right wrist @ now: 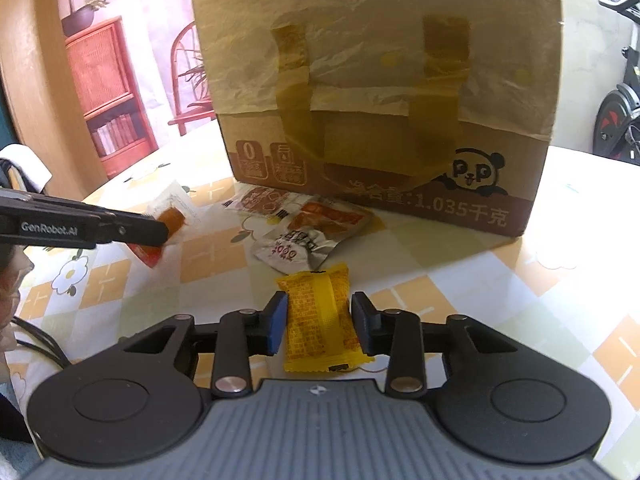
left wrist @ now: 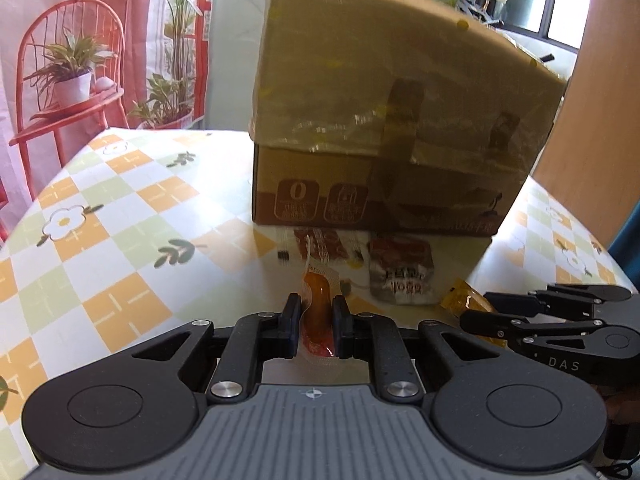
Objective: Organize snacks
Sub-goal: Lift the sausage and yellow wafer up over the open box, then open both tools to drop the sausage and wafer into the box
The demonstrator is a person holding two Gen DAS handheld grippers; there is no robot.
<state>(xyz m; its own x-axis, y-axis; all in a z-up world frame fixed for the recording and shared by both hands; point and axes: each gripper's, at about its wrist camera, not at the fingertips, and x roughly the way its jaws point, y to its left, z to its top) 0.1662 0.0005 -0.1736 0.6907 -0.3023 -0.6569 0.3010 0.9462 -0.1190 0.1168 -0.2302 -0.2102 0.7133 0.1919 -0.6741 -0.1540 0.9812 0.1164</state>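
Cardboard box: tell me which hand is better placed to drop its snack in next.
Probably left. The left gripper is shut on the orange snack; the right gripper only straddles the yellow packet. The cardboard box stands ahead.

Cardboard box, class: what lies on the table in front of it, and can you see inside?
In front of the box lie a red packet, a silver packet and an orange one. Its flaps hide the inside.
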